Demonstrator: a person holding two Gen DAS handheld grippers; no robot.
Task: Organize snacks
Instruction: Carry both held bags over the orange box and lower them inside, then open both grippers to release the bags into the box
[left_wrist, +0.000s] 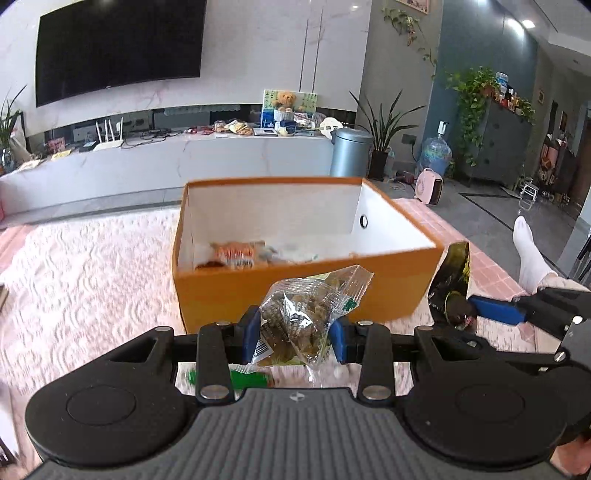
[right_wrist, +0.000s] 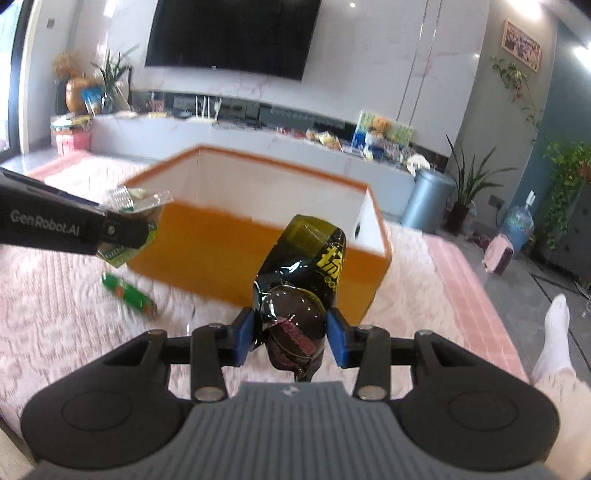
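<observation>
- Spreading across the lower half of both views, a pink quilted fabric surface (left_wrist: 92, 277) with a raised swirl pattern carries everything else.
- Mid-frame sits an open rectangular orange cardboard box (left_wrist: 295, 291) with smooth white inner walls and a small round hole in its right wall; a few blurred snack packets (left_wrist: 236, 254) lie on its floor.
- Lower centre of the left wrist view: the left gripper (left_wrist: 295, 336), black with blue pads, is clamped on a crinkled clear-plastic snack bag (left_wrist: 299, 317) of brownish pieces, in front of the box's near wall.
- Lower centre of the right wrist view: the right gripper (right_wrist: 290, 336) pinches a glossy black foil packet (right_wrist: 303, 277) with yellow lettering, bulging round at the bottom, also before the near wall.
- Left of that packet, a small green wrapped snack (right_wrist: 129, 295) lies on the fabric.
- A white-socked foot (right_wrist: 556, 332) shows at the right edge.
</observation>
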